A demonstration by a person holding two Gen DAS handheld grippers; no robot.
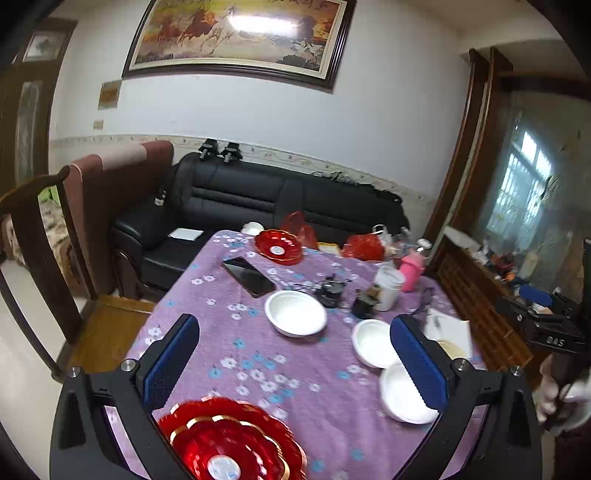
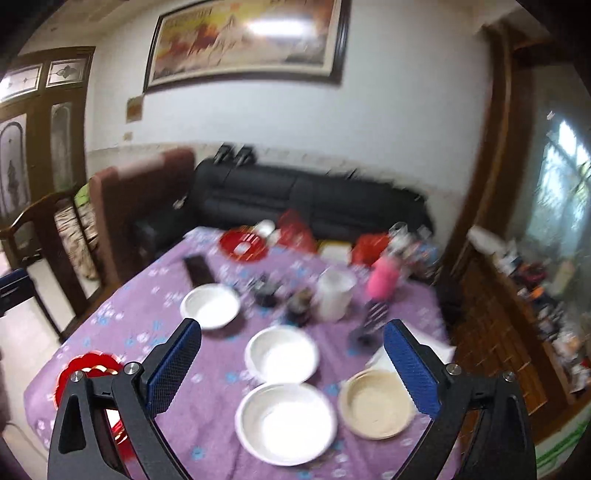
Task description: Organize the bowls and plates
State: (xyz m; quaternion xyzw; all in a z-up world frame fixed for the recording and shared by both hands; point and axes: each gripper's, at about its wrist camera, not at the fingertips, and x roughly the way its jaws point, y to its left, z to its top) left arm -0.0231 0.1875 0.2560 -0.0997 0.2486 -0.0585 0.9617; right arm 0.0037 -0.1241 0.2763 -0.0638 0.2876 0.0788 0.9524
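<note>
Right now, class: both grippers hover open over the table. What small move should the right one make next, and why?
Probably lower the right gripper onto the nearest white bowl: its fingers stand wide, empty, and that bowl lies just below them.

We are in the living and dining room of a home: a black leather sofa (image 1: 258, 199) runs along a white wall under a large framed painting of horses (image 1: 236, 33), with dark wooden doors (image 2: 40, 122) and a carved wooden chair (image 1: 33, 236) to the left. Before us stands a dining table under a purple flowered tablecloth (image 1: 236, 354), carrying white bowls (image 1: 295, 313), red scalloped plates (image 1: 277, 246), a smartphone (image 1: 248, 276) near its left edge and a pink bottle (image 1: 413, 272) towards its far right corner. On the right we see a cluttered wooden sideboard (image 1: 491, 295) and a curtained window (image 1: 521, 181).
</note>
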